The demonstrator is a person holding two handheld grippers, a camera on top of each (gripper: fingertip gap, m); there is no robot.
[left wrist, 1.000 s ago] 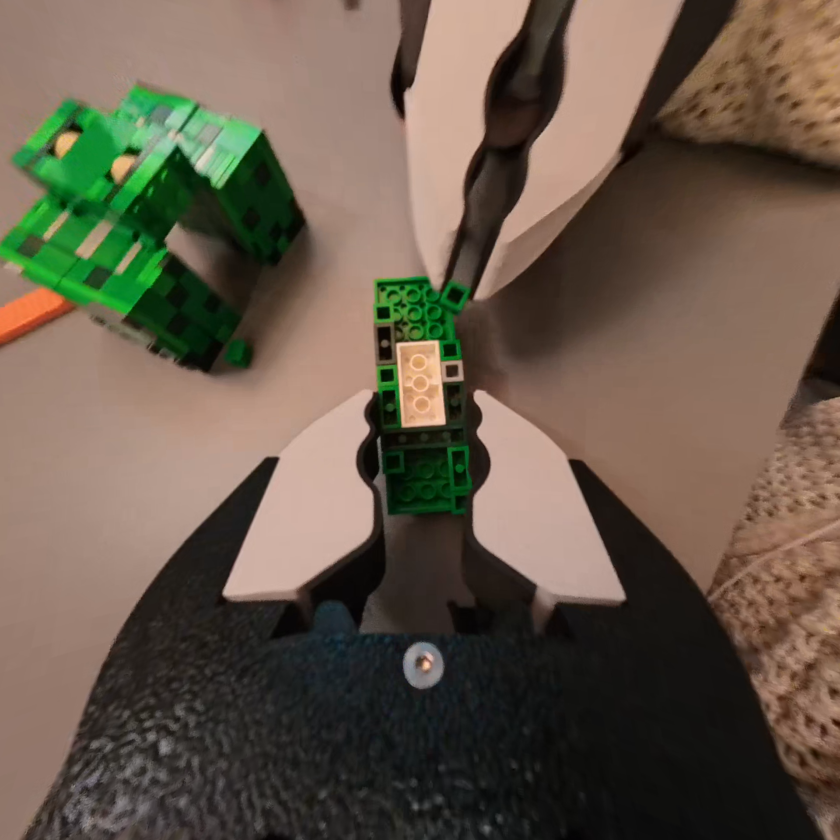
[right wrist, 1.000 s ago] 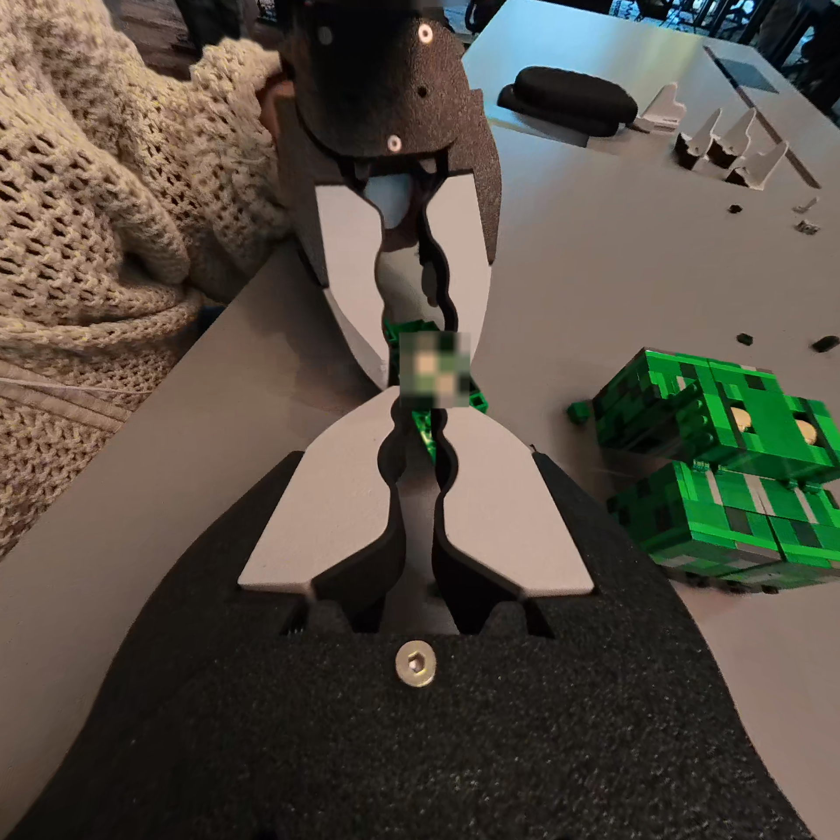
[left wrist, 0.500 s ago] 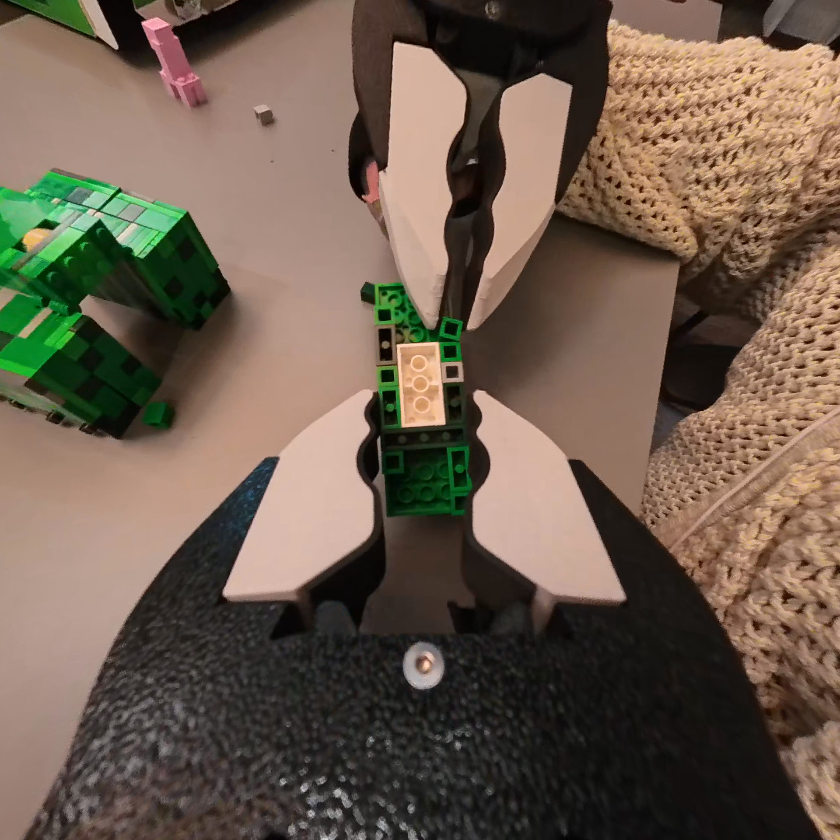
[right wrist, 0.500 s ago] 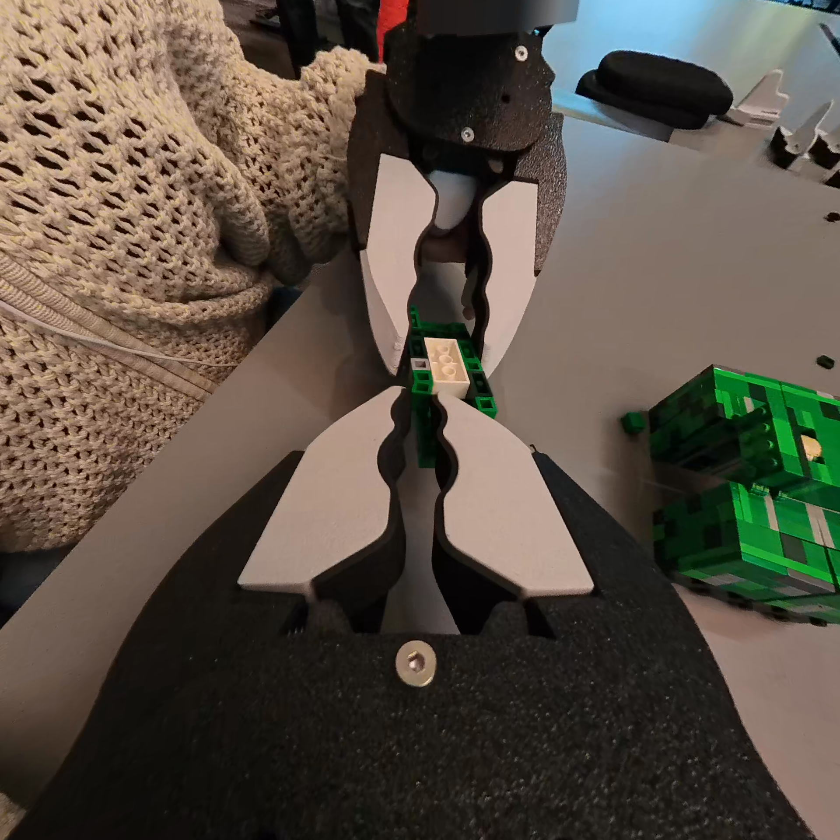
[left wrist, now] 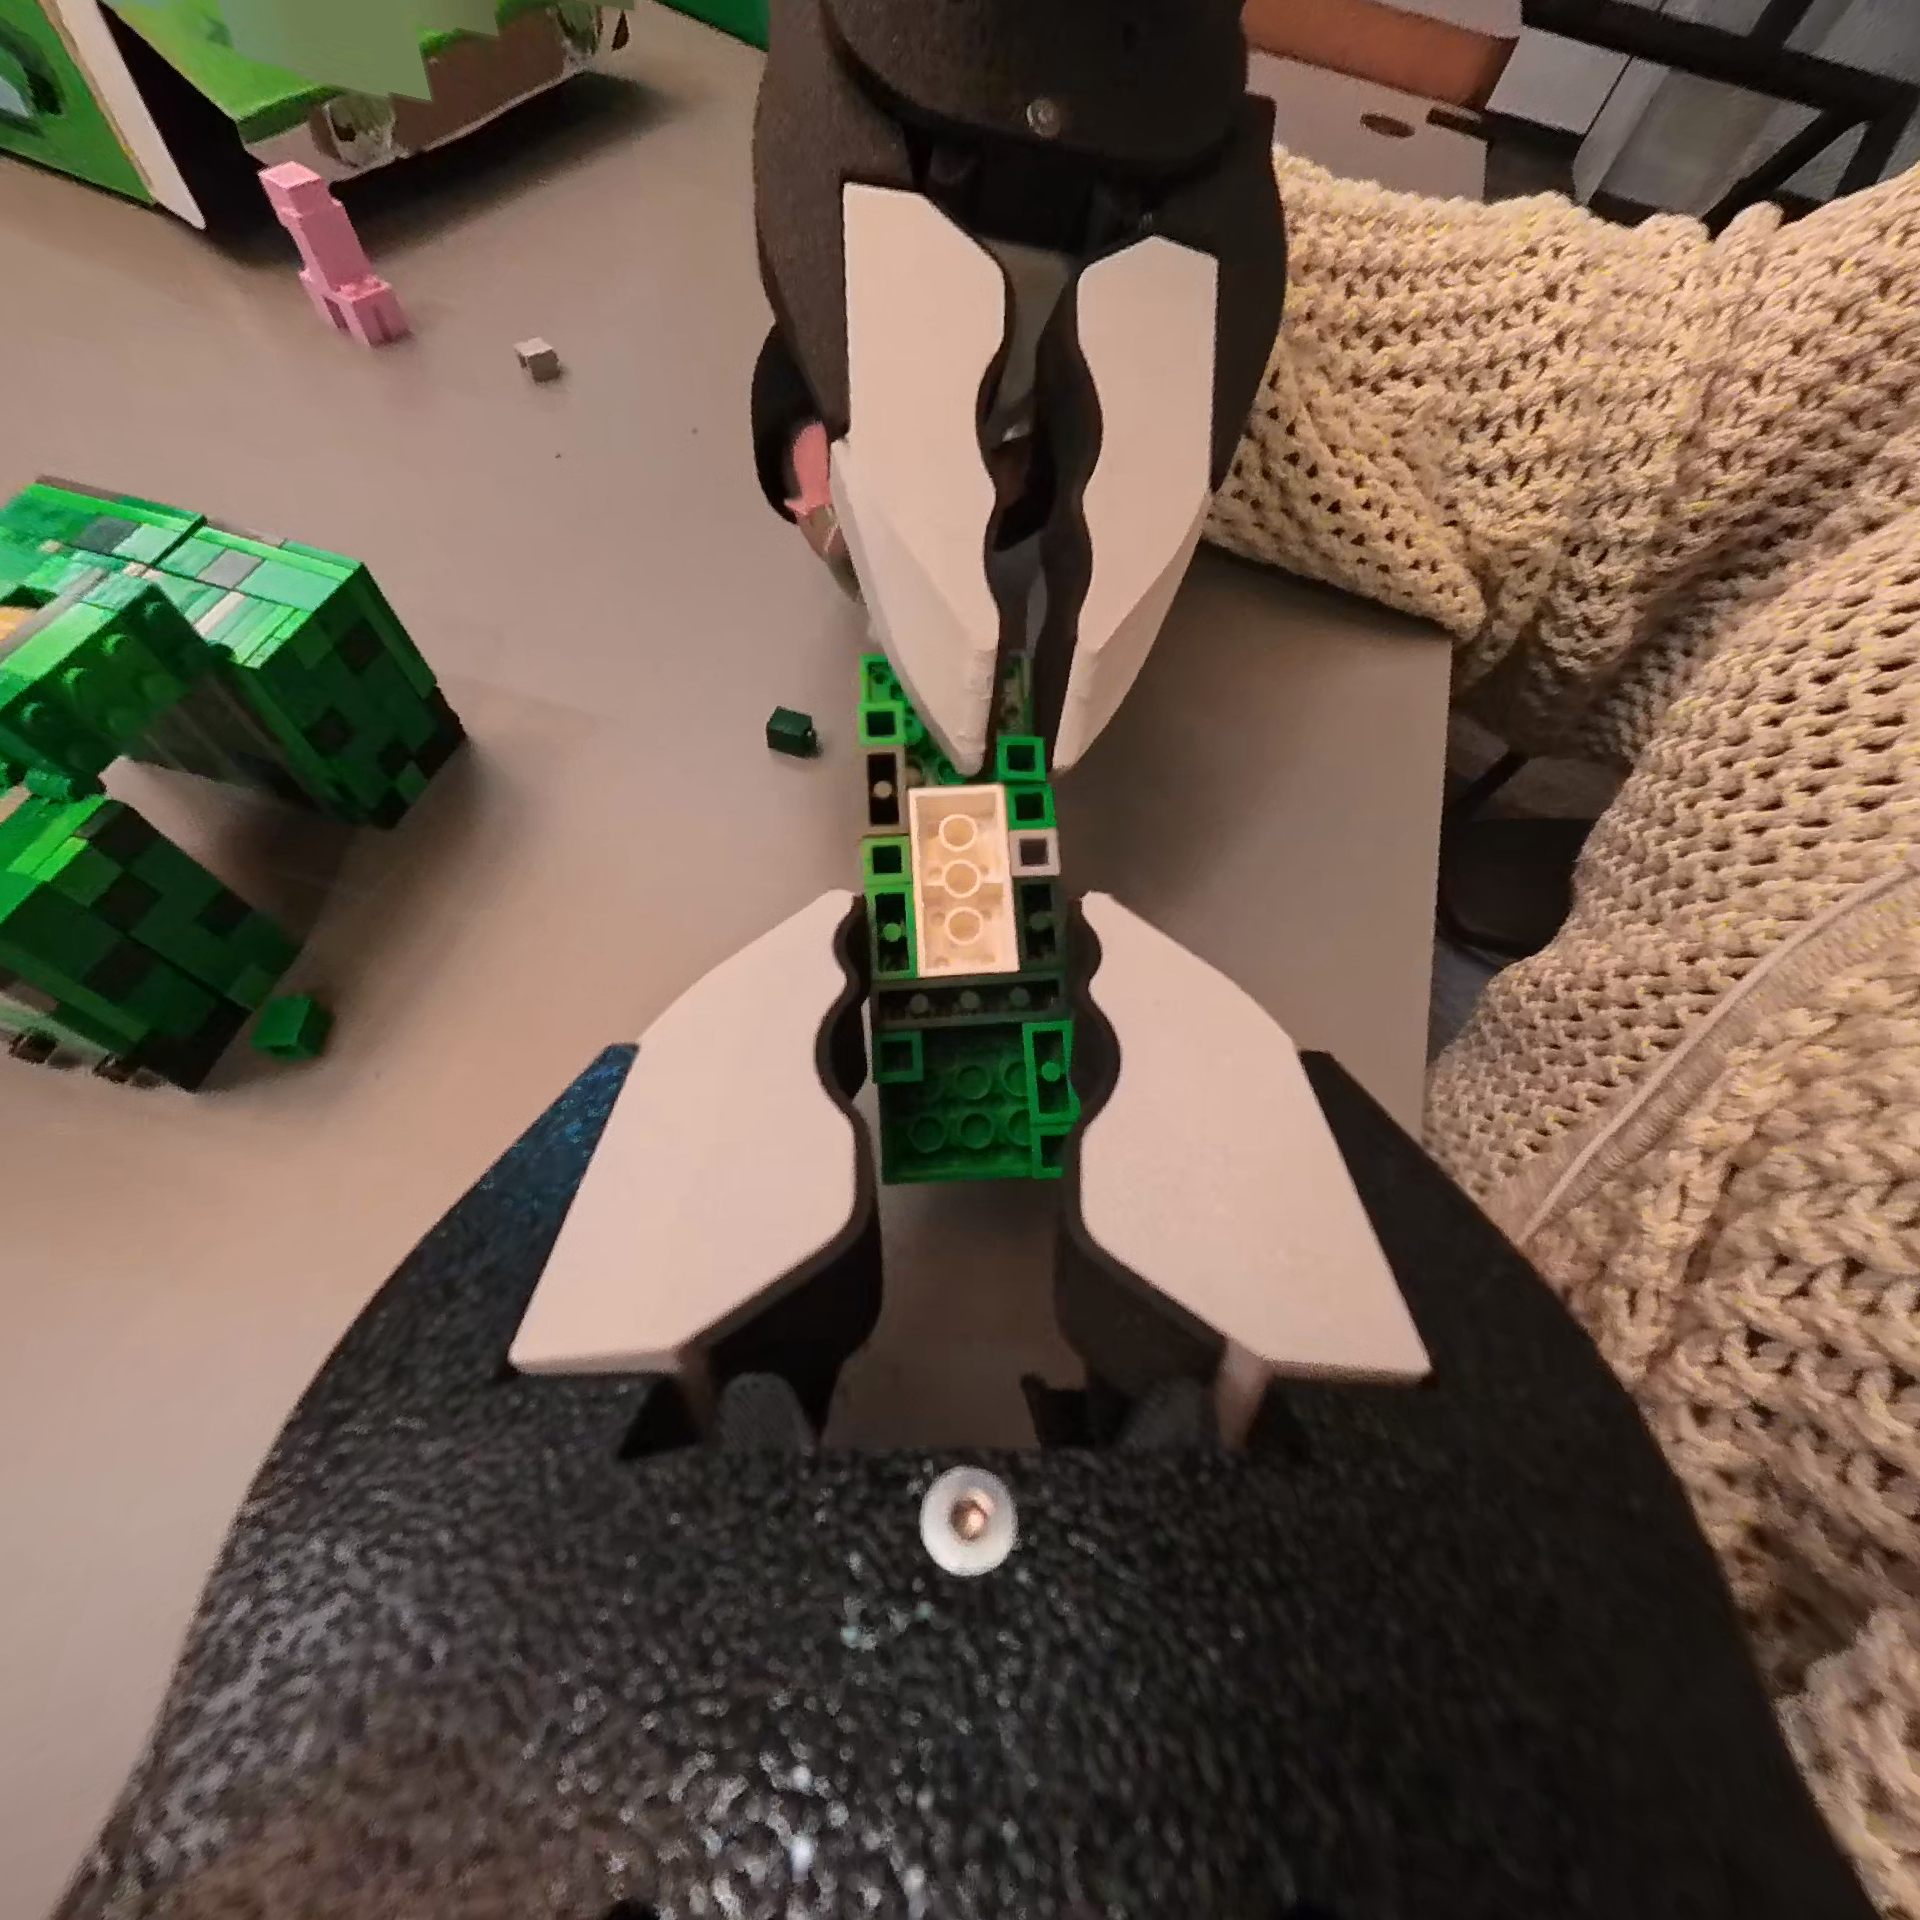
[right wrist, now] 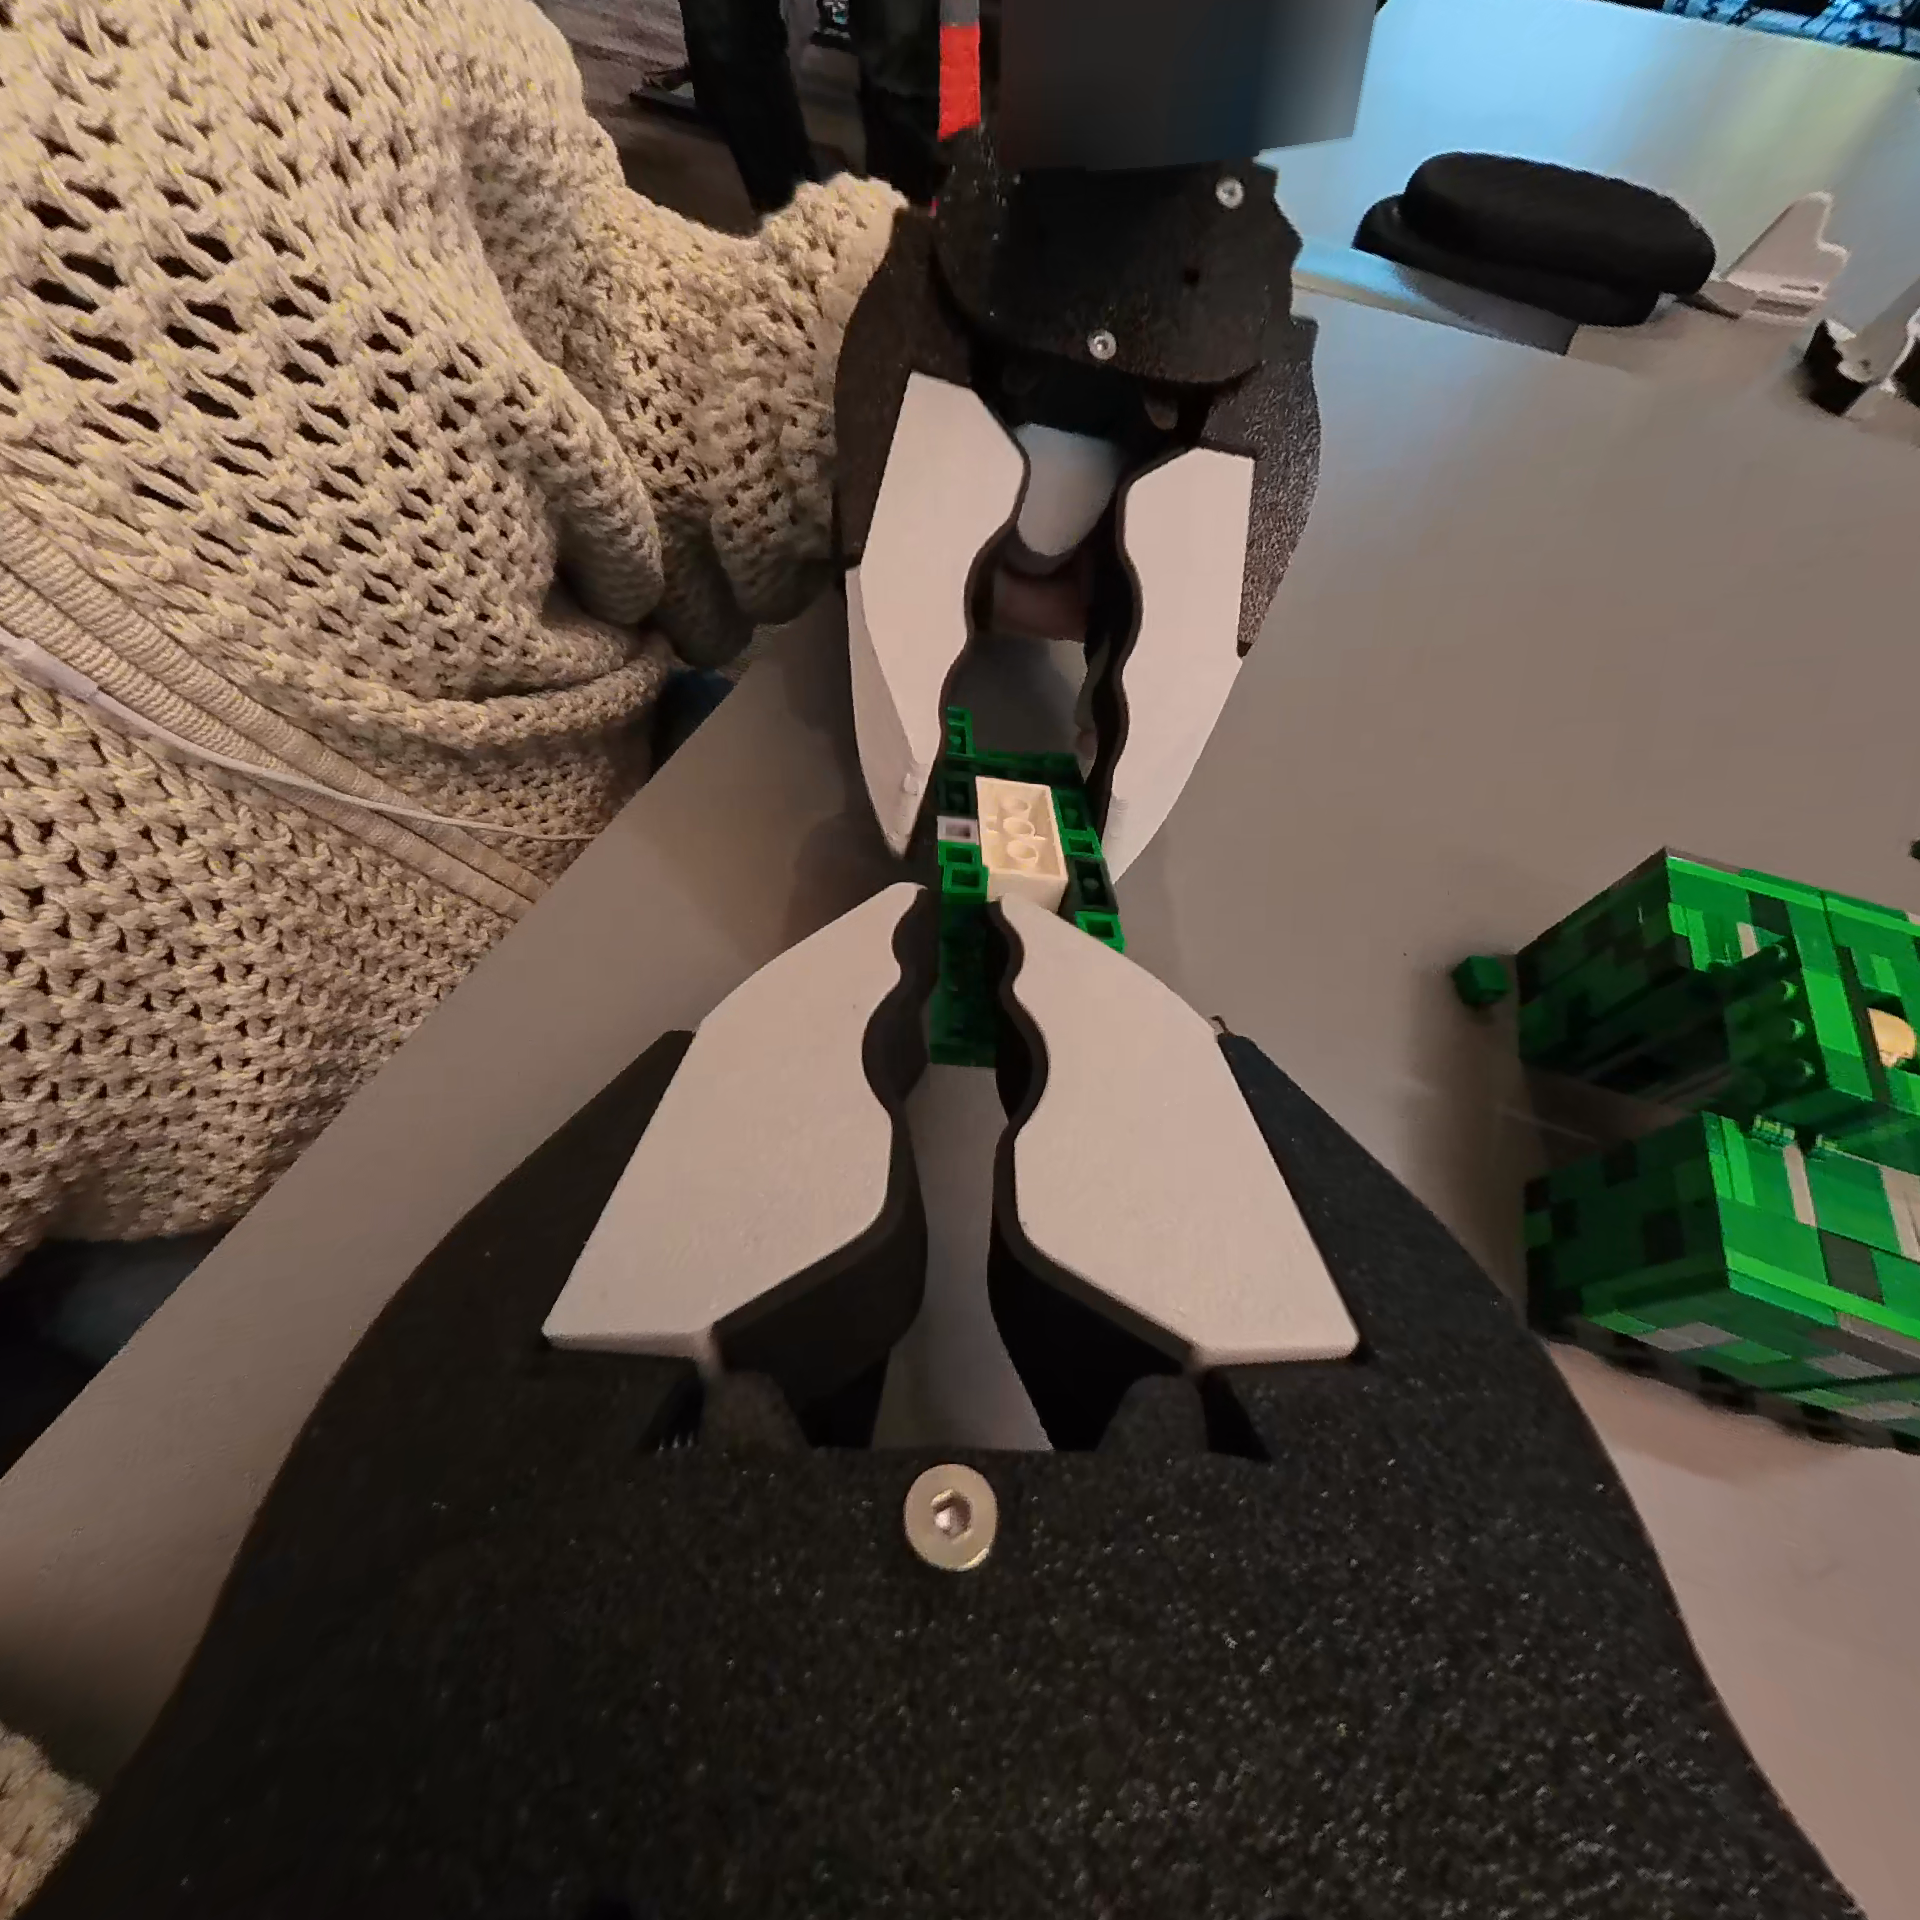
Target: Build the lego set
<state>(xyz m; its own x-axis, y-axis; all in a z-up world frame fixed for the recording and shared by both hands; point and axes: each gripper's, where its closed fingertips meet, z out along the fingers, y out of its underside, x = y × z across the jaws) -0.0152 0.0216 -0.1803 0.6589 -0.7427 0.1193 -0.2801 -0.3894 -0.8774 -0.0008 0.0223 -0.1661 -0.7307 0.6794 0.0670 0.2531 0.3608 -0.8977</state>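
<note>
A long green lego assembly (left wrist: pixel 966 1101) with a white brick (left wrist: pixel 961 883) on top is held just above the grey table. My left gripper (left wrist: pixel 966 914) is shut on its sides around the middle. My right gripper (left wrist: pixel 1013 758) faces it from the far end, nearly closed, its tips on the assembly's top around a small green square piece (left wrist: pixel 1020 753). In the right wrist view my right gripper (right wrist: pixel 958 914) sits over the near end of the assembly (right wrist: pixel 961 997), with the left gripper (right wrist: pixel 1013 831) opposite, clamped beside the white brick (right wrist: pixel 1023 836).
A large green block build (left wrist: pixel 208 727) lies to the left, also in the right wrist view (right wrist: pixel 1714 1091). Loose green pieces (left wrist: pixel 294 1023) (left wrist: pixel 792 730), a grey piece (left wrist: pixel 538 361) and a pink figure (left wrist: pixel 332 260) lie on the table. A person's knit sleeve (left wrist: pixel 1558 520) is beyond the table edge (left wrist: pixel 1439 831). Both grippers' tips are close together, under 4 cm apart. The grey piece (left wrist: pixel 538 361) is about equally far from each gripper, around 25 cm.
My right gripper came in over the assembly's far end, carrying the small green piece down onto its top. My left gripper kept its hold while both hands shifted away from the big build.
</note>
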